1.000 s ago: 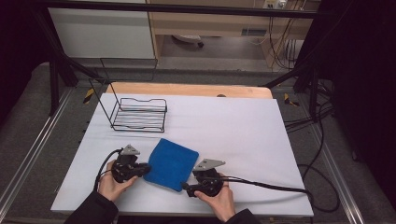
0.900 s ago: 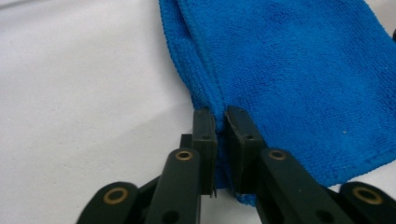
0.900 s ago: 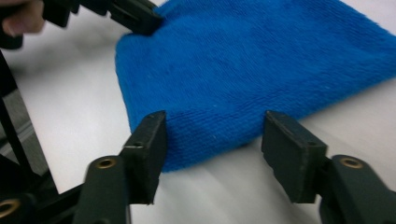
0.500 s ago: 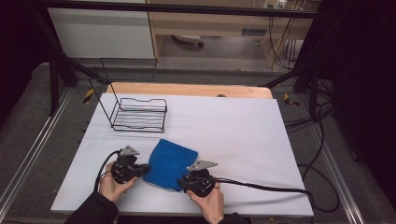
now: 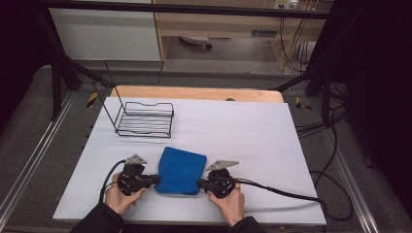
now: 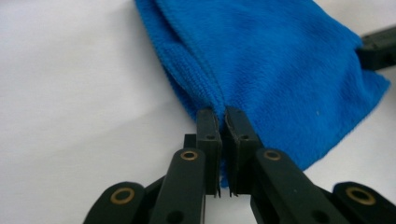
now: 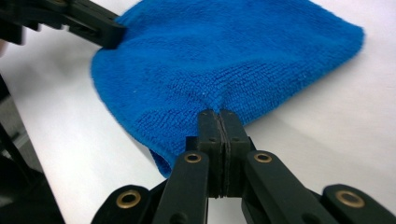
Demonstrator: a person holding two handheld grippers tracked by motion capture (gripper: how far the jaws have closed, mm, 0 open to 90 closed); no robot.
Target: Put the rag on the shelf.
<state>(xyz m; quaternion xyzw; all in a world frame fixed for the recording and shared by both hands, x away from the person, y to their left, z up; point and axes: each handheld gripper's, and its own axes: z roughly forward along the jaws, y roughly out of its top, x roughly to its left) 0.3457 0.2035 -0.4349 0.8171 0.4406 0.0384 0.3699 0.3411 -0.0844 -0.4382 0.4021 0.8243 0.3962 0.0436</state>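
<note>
The left gripper (image 5: 156,179) is clamped on the left edge of the blue cloth (image 5: 180,170), as it was a second ago. The cloth lies on the white table (image 5: 252,141) near its front edge, more bunched than before. The right gripper (image 5: 200,183), whose jaws have just been closing, is now pinched on the cloth's right edge.

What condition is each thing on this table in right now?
Blue cloth: folded, flat on the table, pinched at both sides.
Left gripper: shut on the cloth's edge.
Right gripper: shut on the opposite edge.
Wire basket: upright, empty, apart from the cloth.
</note>
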